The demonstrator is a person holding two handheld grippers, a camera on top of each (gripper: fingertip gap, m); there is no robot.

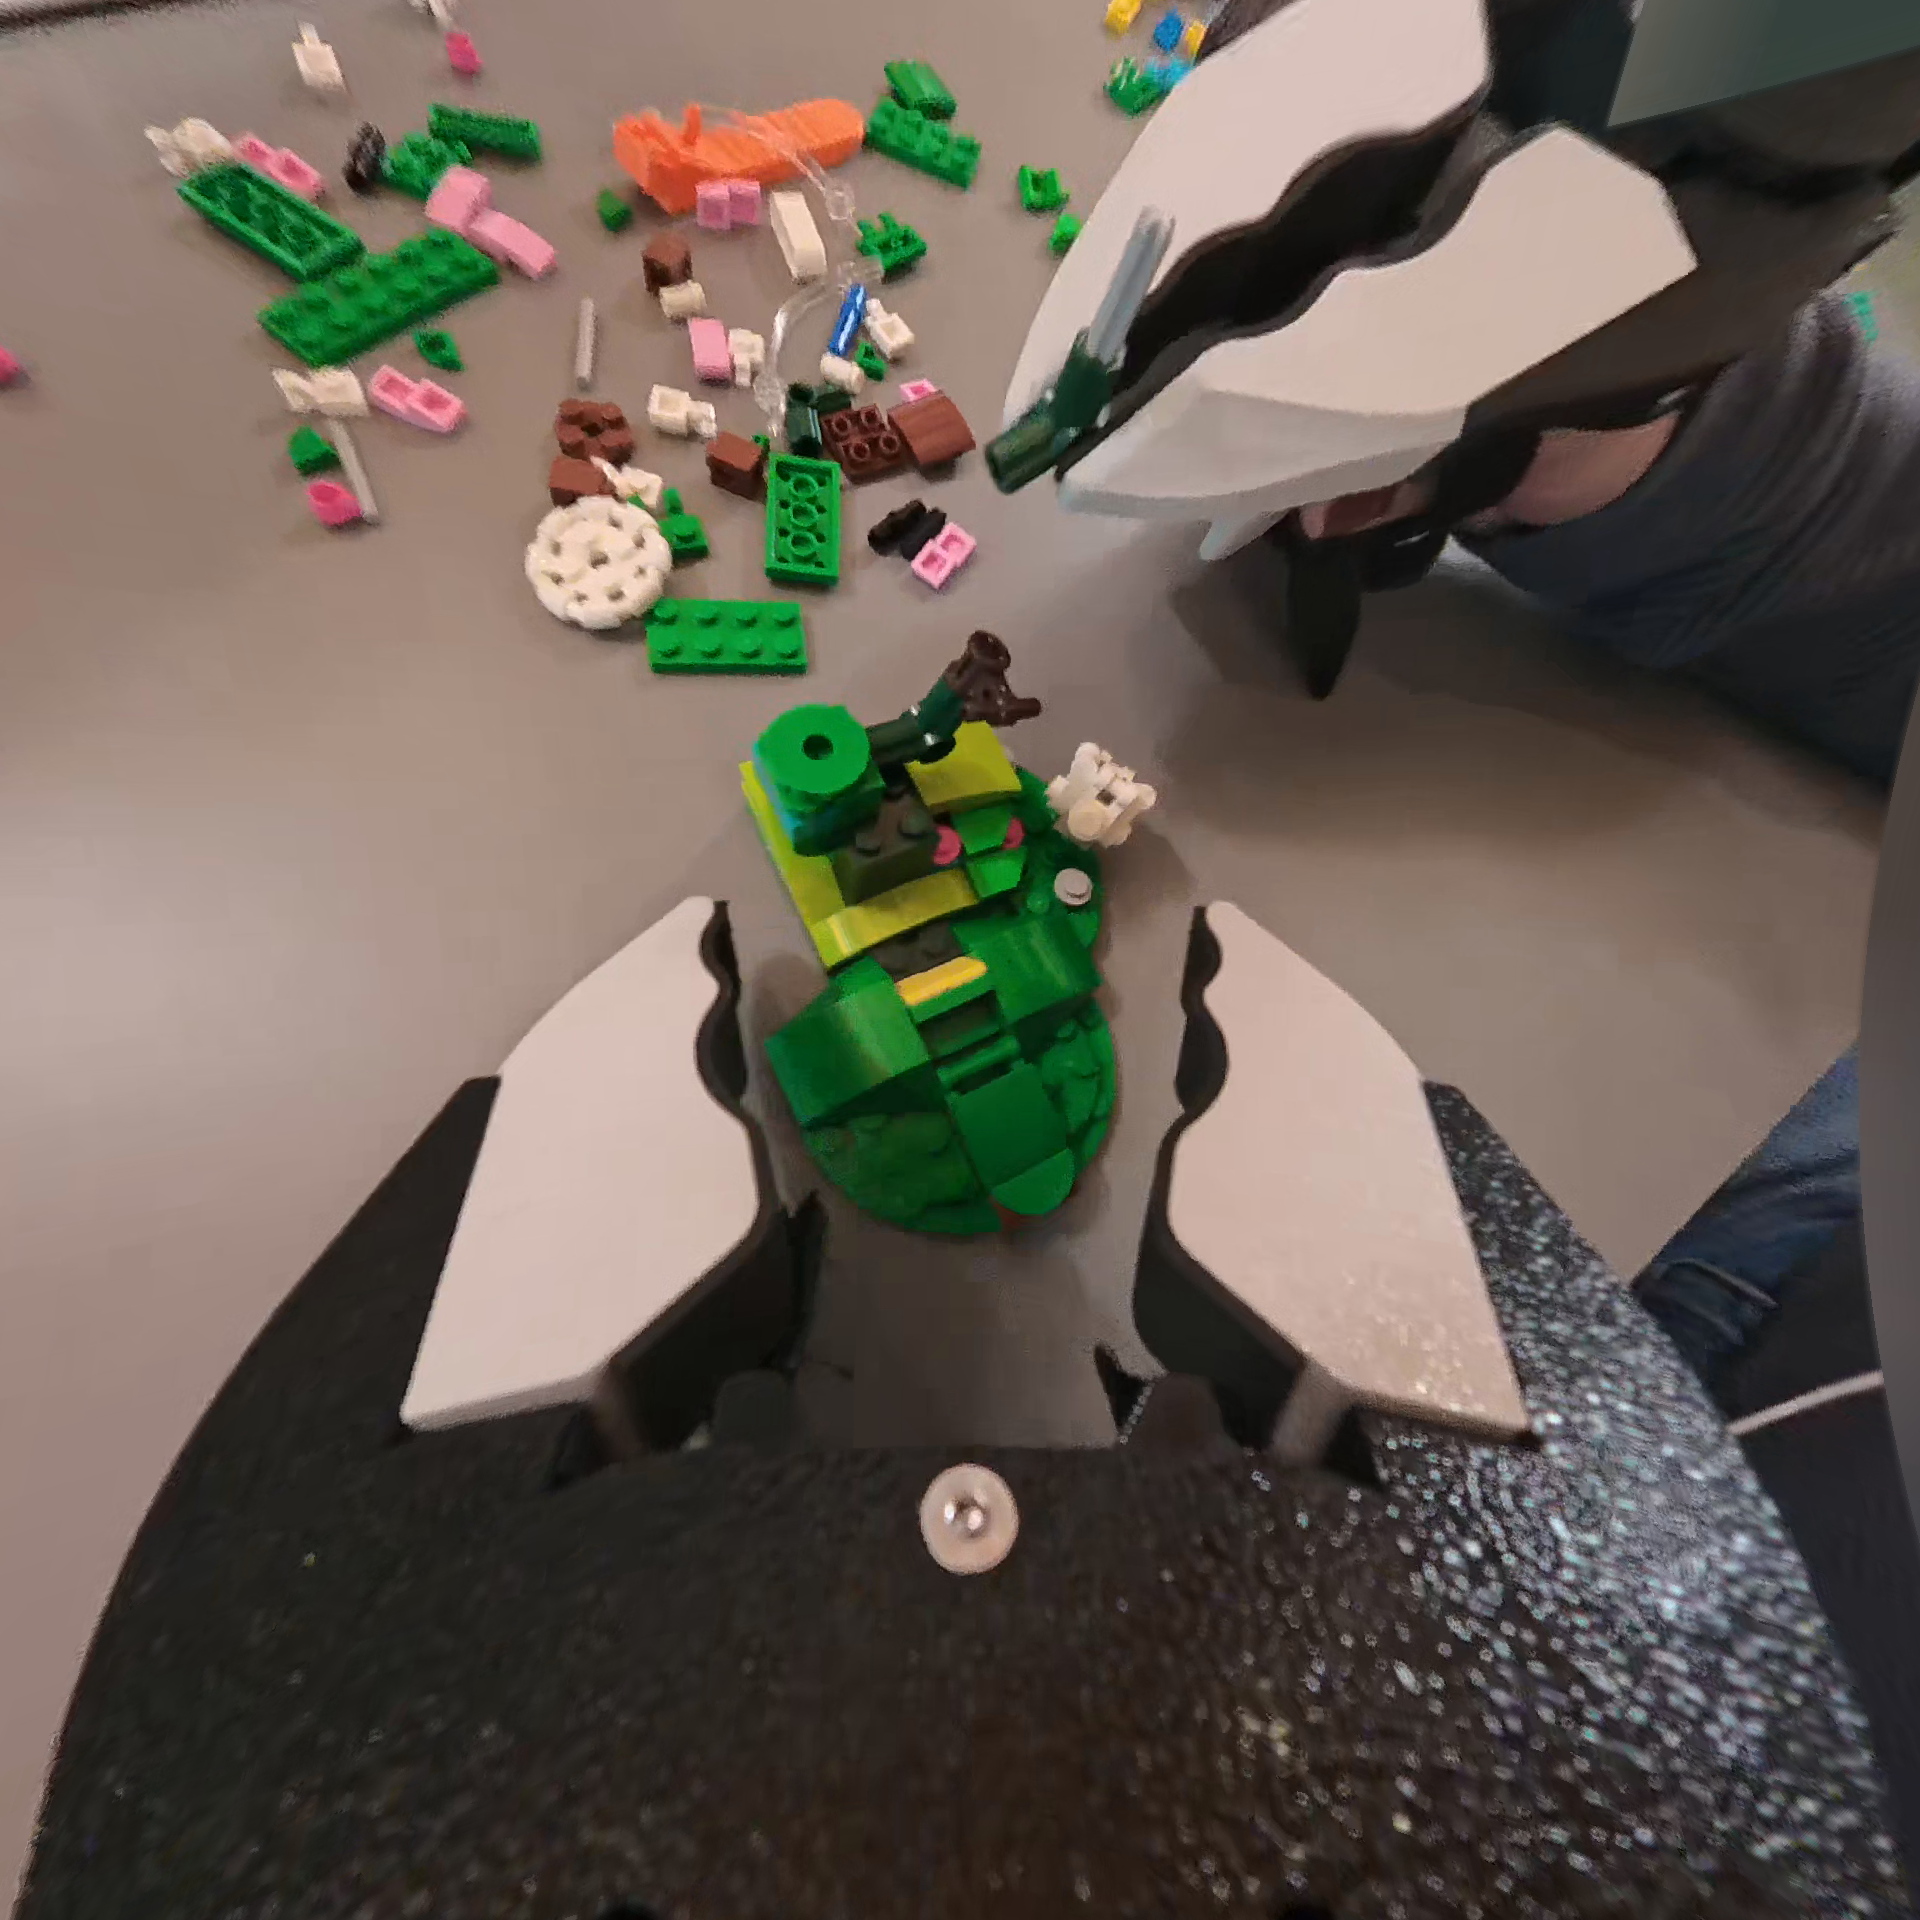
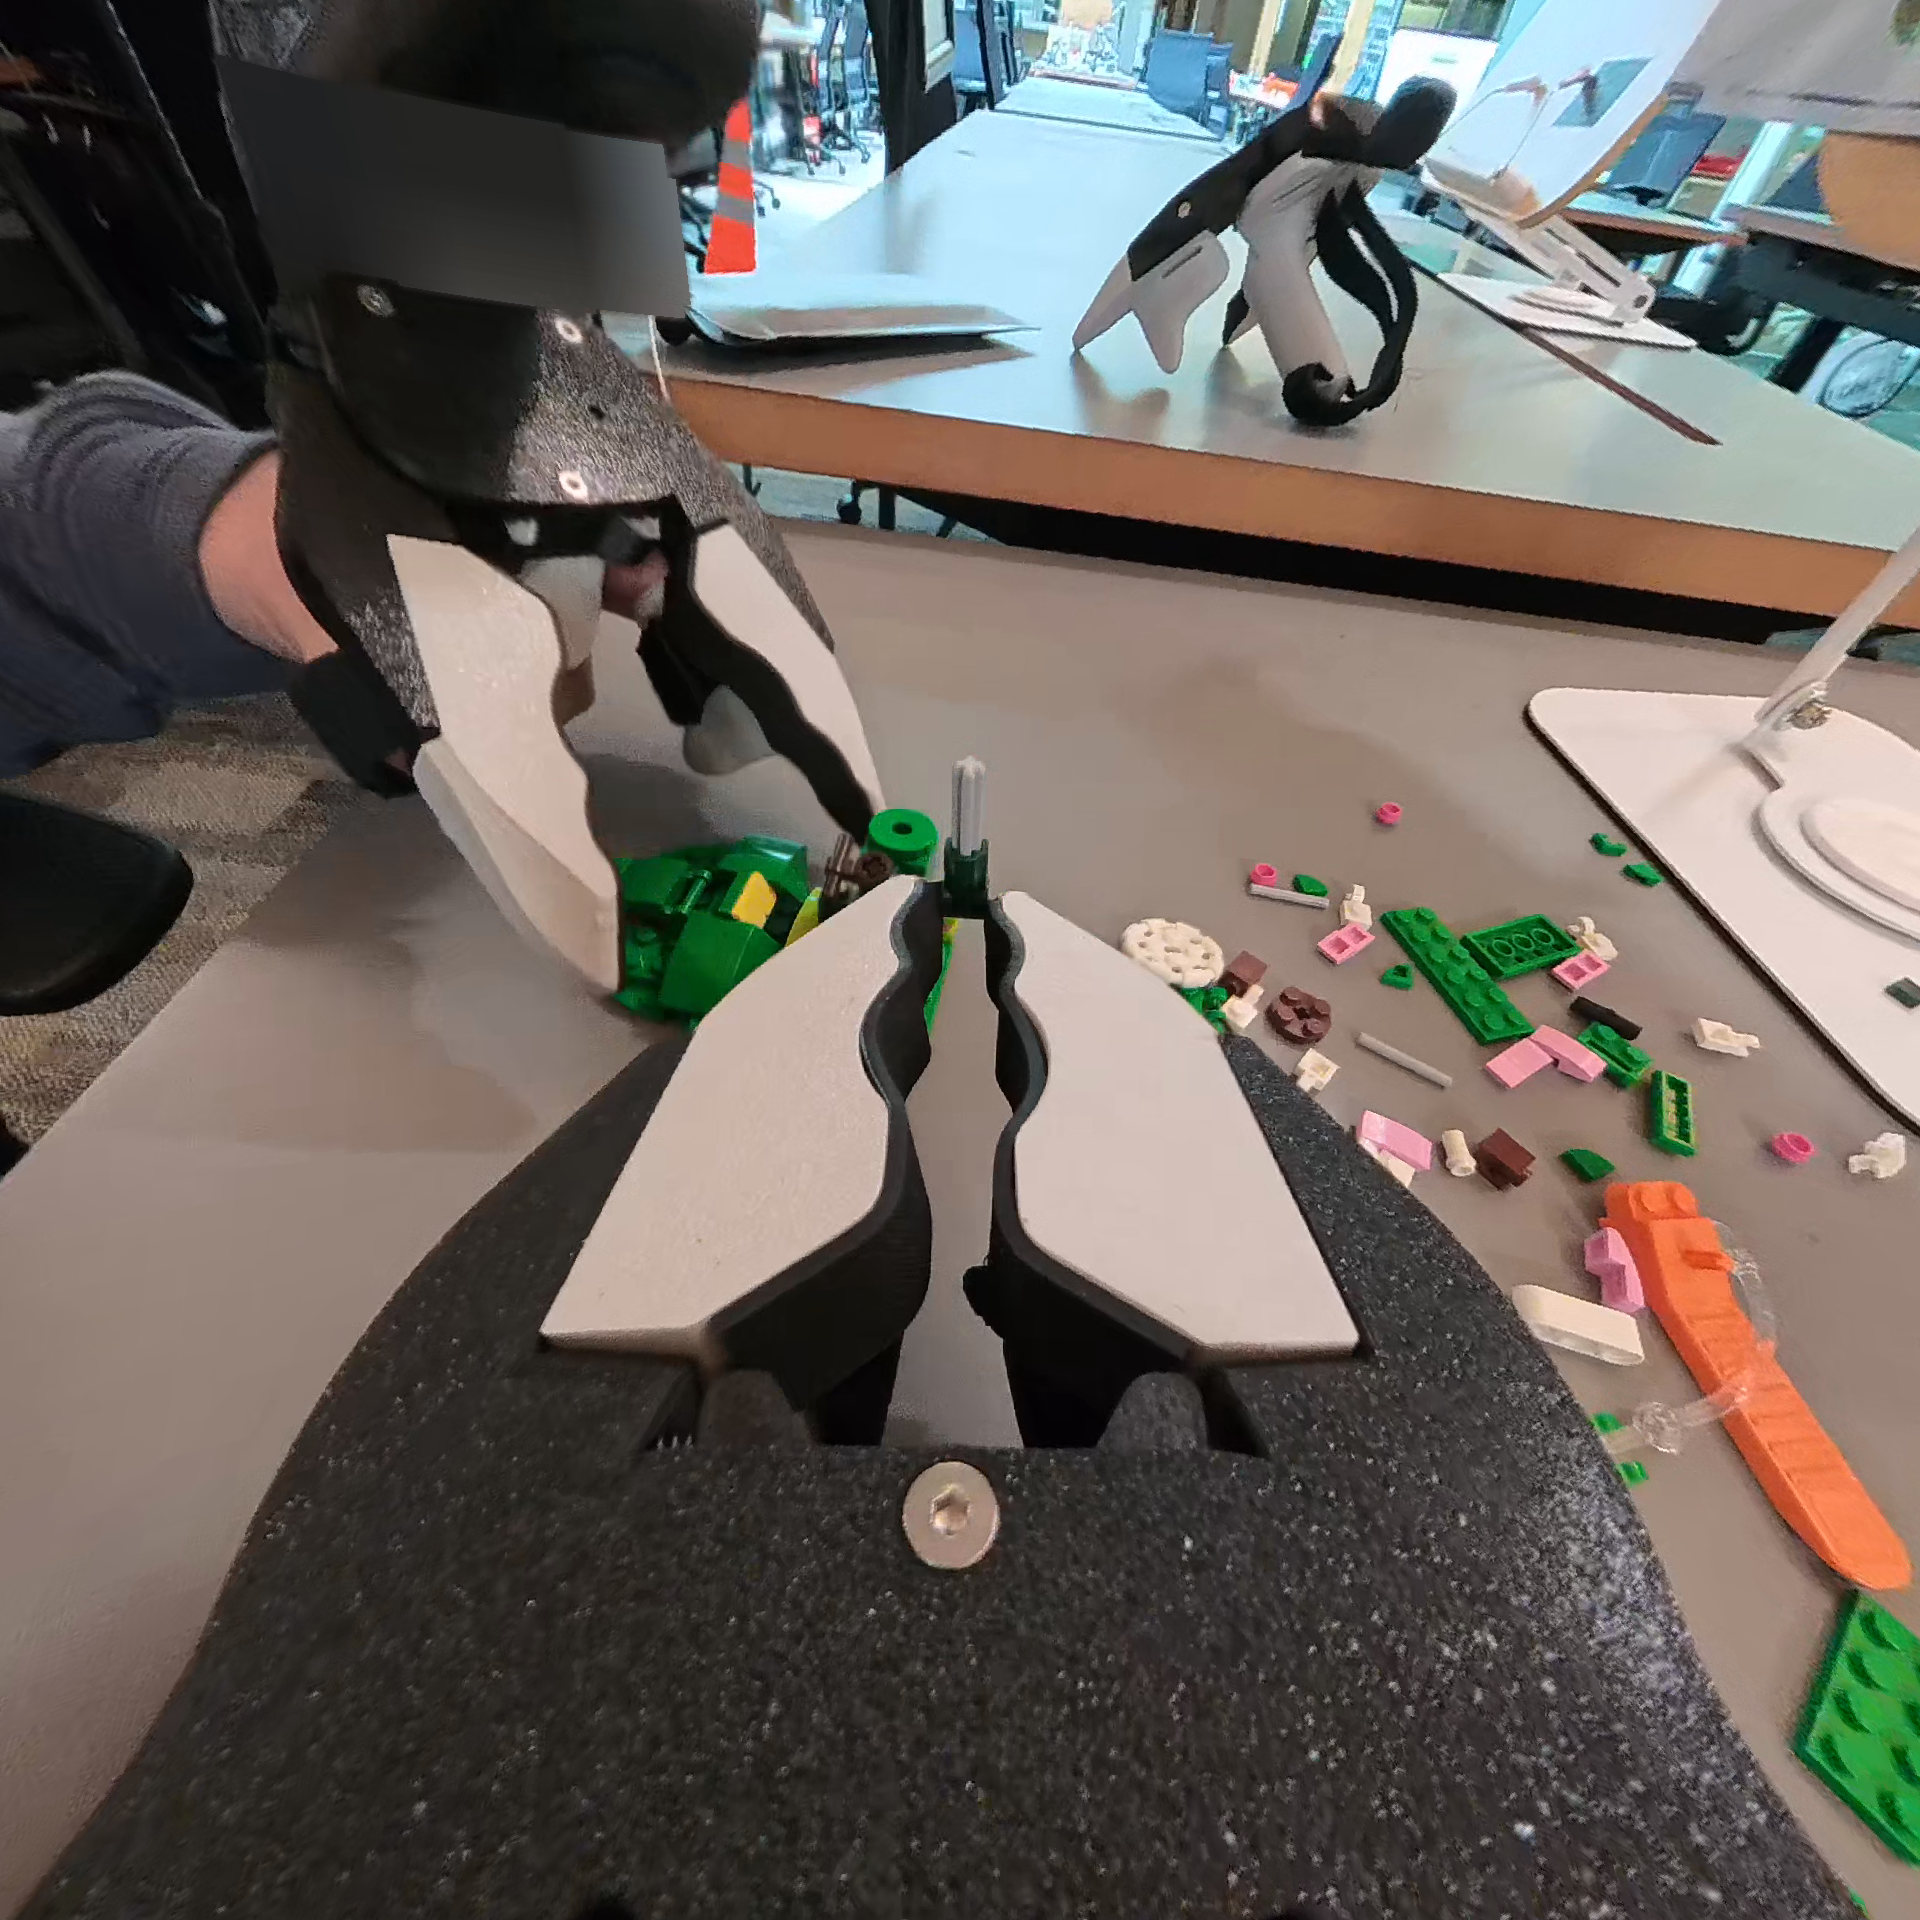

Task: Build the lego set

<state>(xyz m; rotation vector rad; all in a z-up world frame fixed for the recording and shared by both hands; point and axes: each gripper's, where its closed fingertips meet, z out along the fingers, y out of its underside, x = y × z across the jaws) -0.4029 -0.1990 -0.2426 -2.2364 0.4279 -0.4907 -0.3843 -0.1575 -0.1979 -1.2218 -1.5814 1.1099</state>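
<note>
A green Lego build with lime plates, a round green top, a brown branch piece and a white flower stands on the grey table. My left gripper is open, one finger on each side of the build without gripping it. My right gripper is shut on a dark green stem piece with a grey axle sticking up from it. In the left wrist view the right gripper hovers above and to the far right of the build, the stem piece pointing down-left. The right wrist view shows the build between the left gripper's fingers.
Loose green, pink, brown and white bricks lie scattered beyond the build, with an orange brick separator and a white round plate. A white stand base sits at the right. A spare gripper rests on the far table. There is about 7 centimeters between the tips of the two grippers. It is some 8 centimeters from my left tips to the white round plate. The right camera catches it too, in the right wrist view.
</note>
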